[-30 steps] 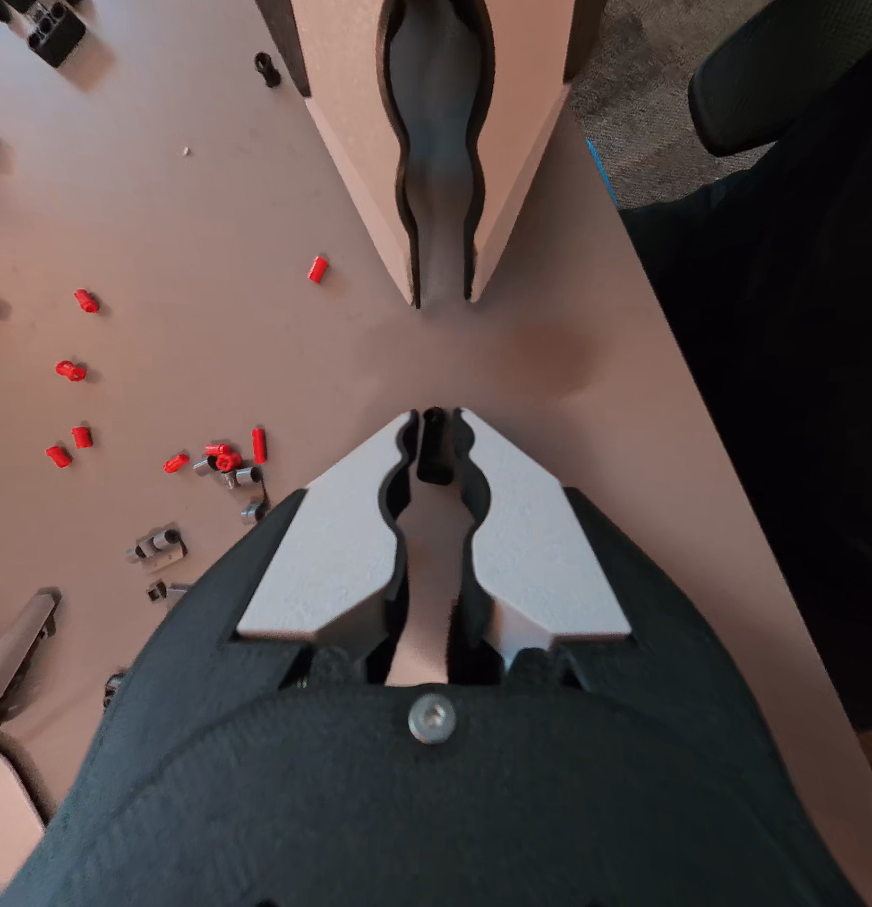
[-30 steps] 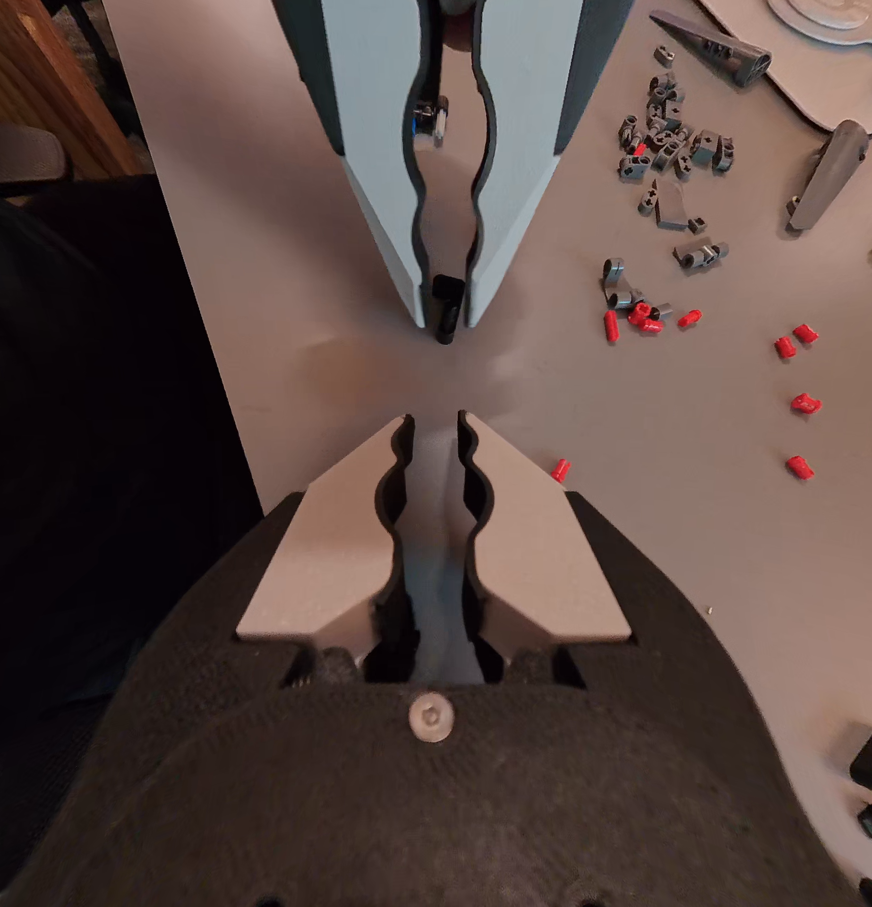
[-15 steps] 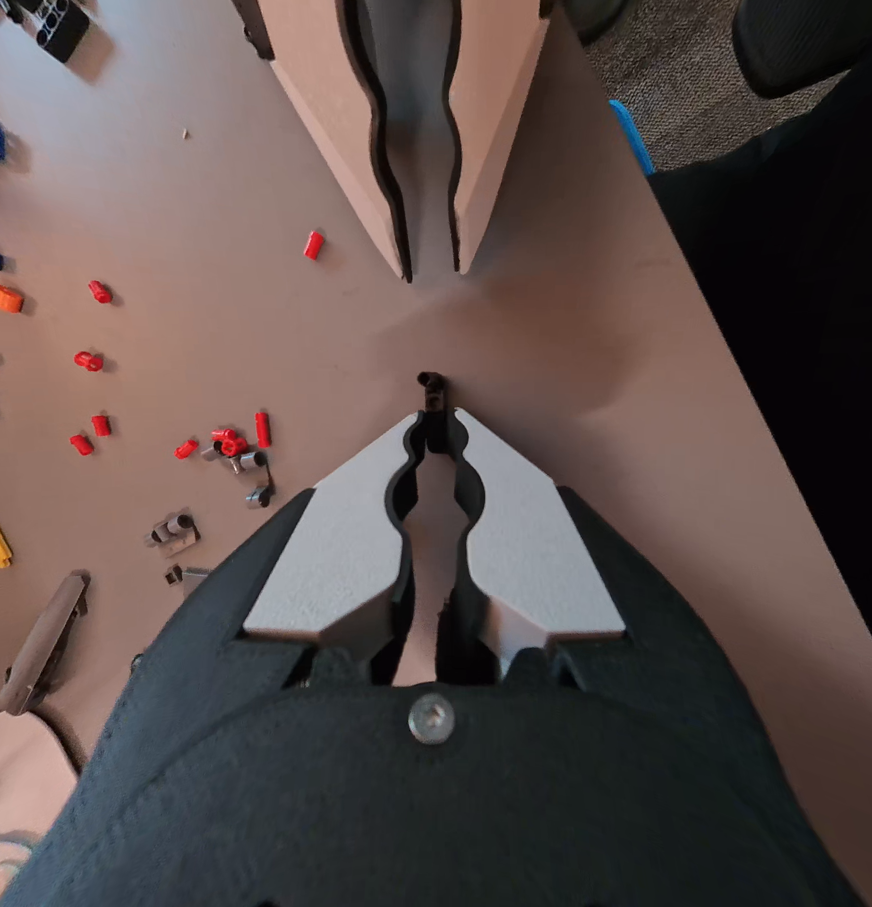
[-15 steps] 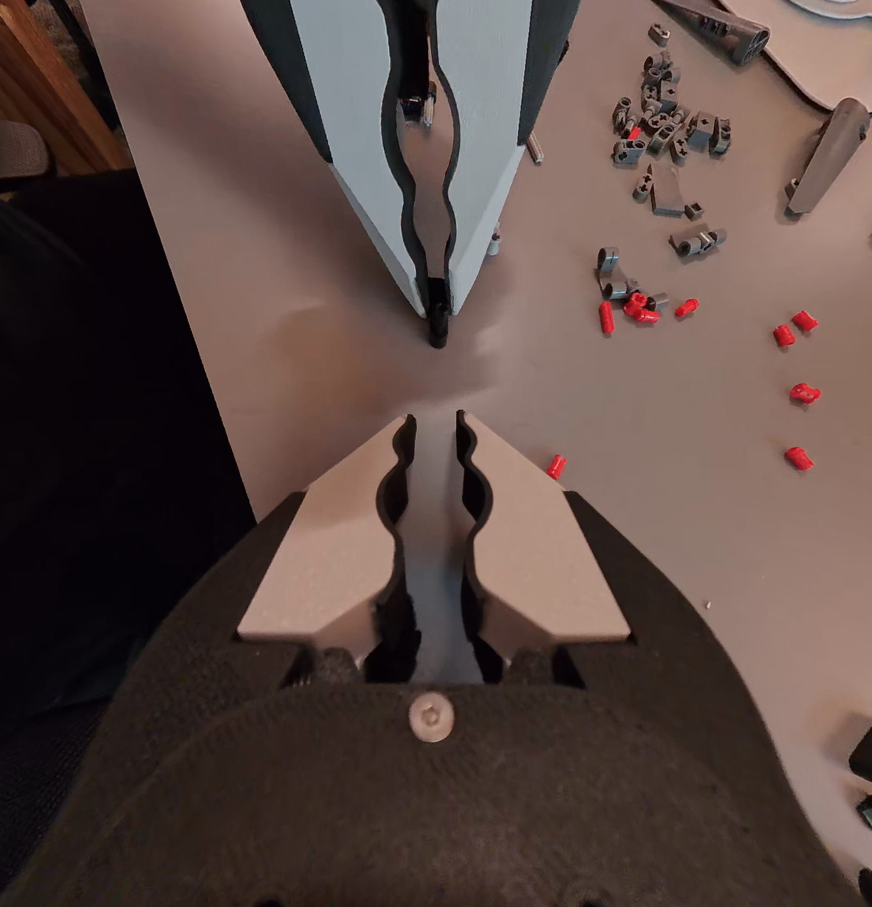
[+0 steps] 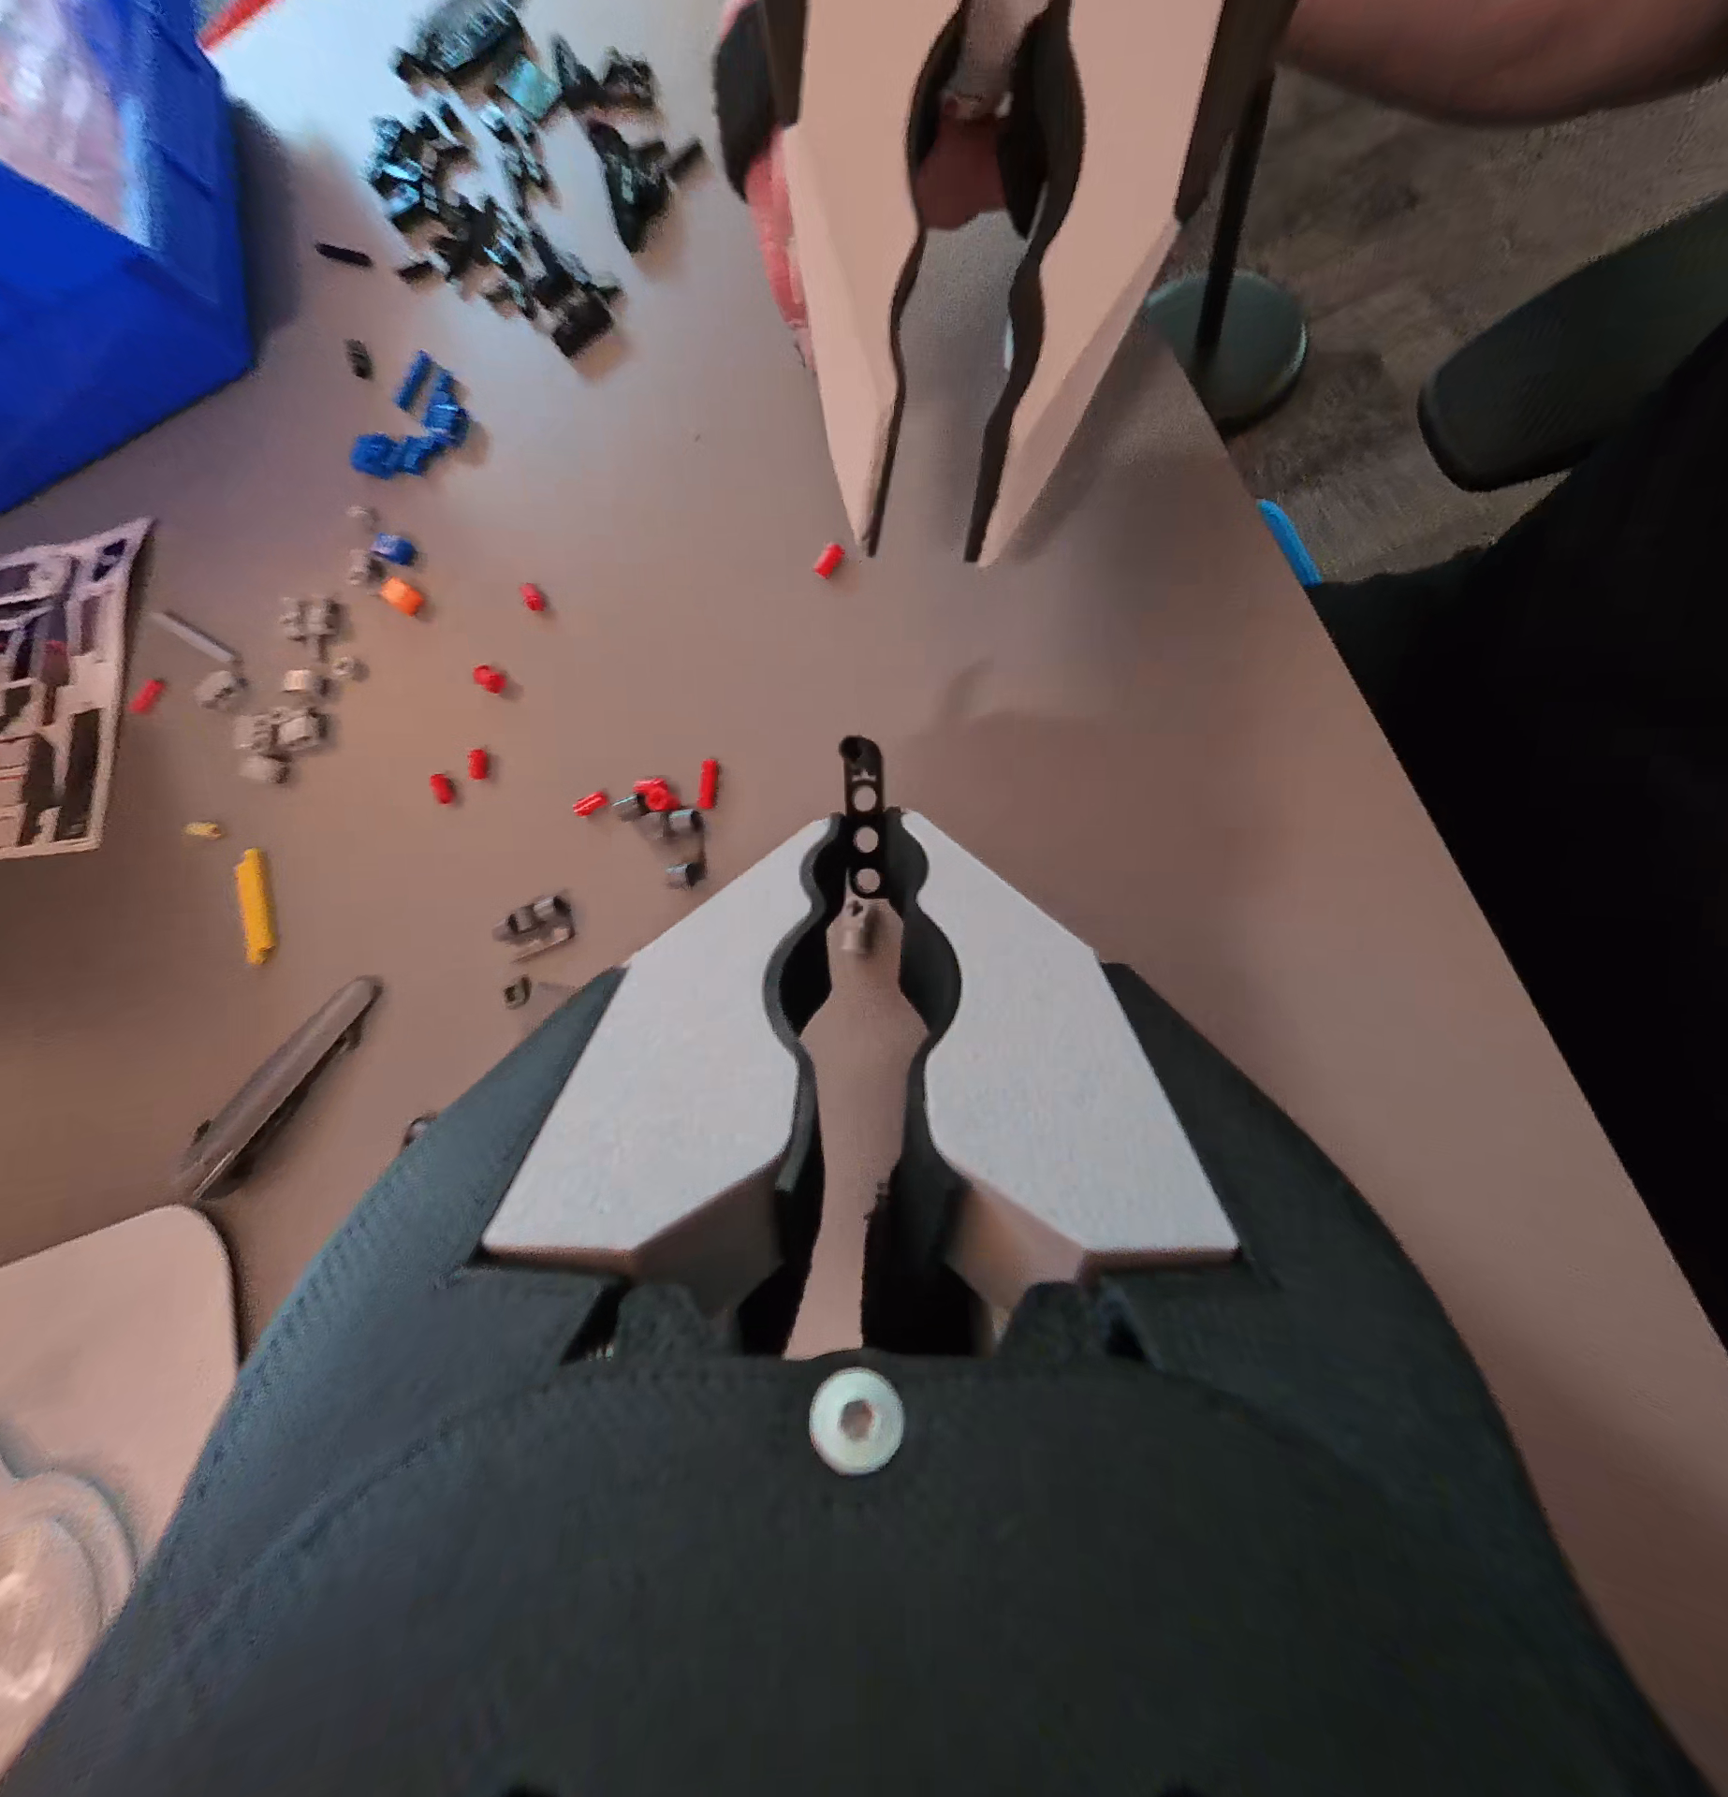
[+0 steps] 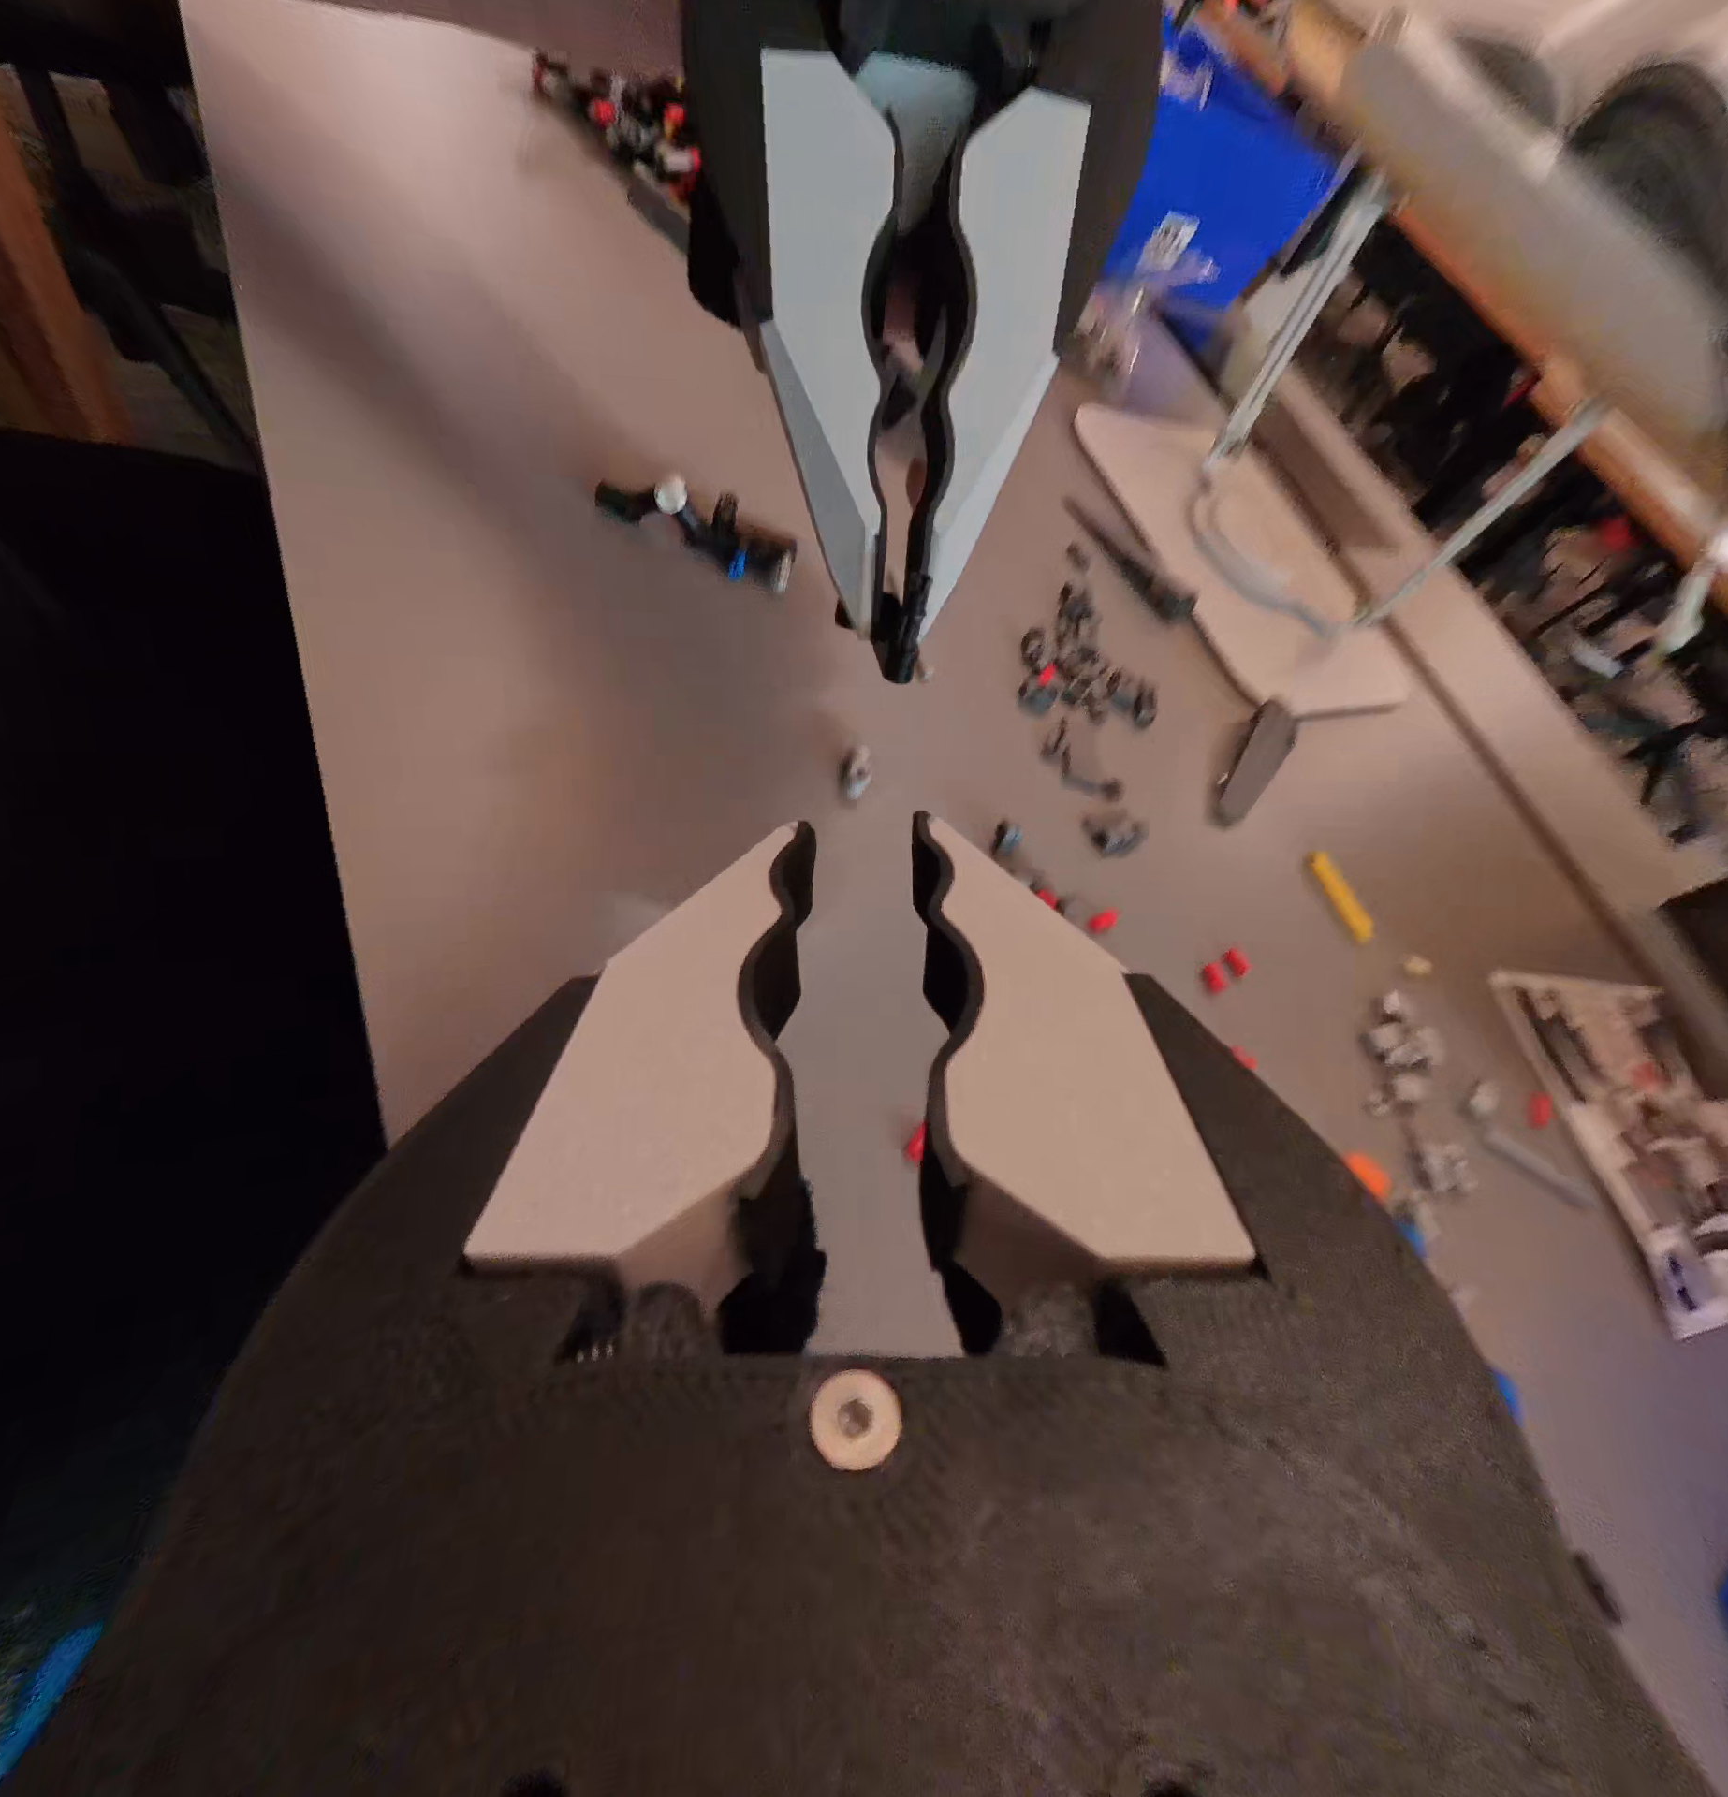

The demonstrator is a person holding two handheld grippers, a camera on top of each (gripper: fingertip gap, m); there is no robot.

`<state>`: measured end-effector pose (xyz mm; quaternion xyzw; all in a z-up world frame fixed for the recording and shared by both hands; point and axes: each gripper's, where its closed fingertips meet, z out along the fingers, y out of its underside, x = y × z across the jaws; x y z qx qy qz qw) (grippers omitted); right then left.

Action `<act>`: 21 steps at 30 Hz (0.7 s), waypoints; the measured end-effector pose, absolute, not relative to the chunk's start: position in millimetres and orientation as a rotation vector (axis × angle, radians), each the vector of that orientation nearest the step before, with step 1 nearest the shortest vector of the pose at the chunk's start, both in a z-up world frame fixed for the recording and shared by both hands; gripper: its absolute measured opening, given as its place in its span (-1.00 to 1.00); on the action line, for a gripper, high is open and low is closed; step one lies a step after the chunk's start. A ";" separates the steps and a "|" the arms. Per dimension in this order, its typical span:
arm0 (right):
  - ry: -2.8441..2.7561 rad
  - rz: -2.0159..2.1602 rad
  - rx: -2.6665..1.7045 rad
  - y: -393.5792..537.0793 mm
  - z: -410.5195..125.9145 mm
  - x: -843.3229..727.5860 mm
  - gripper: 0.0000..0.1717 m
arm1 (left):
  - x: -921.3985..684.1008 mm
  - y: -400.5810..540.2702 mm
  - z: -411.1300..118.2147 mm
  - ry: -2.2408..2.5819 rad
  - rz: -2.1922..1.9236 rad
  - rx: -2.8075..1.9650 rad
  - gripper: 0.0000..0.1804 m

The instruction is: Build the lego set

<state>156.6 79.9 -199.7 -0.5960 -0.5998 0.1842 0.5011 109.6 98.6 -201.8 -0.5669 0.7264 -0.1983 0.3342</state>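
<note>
While the left claw pinches a black holed beam by its sides above the tabletop, the right claw hangs spread and empty at twelve o'clock; red pins lie at nine o'clock, and blur hides the far black pieces

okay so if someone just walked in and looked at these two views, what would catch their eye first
Probably the left gripper in the middle of its own view, shut on a thin black beam with holes that pokes out past its fingertips. Opposite it, the right gripper hangs open over the table, and red pegs lie scattered to the left.
</note>
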 end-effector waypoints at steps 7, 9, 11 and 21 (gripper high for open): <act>-1.432 0.361 -1.220 88.0 -146.2 123.7 -0.75 | 91.2 95.2 -151.1 1.662 -0.770 -1.338 -0.94; -1.398 0.343 -1.192 92.4 -134.1 113.8 -0.74 | 86.9 94.4 -134.2 1.563 -0.849 -1.276 -0.94; -1.361 0.336 -1.203 97.5 -126.1 103.9 -0.74 | 81.5 95.5 -118.3 1.464 -0.911 -1.222 -0.94; -1.125 0.600 -1.300 101.8 -95.6 47.0 -0.69 | 59.9 93.5 -66.0 1.176 -1.115 -1.031 -0.94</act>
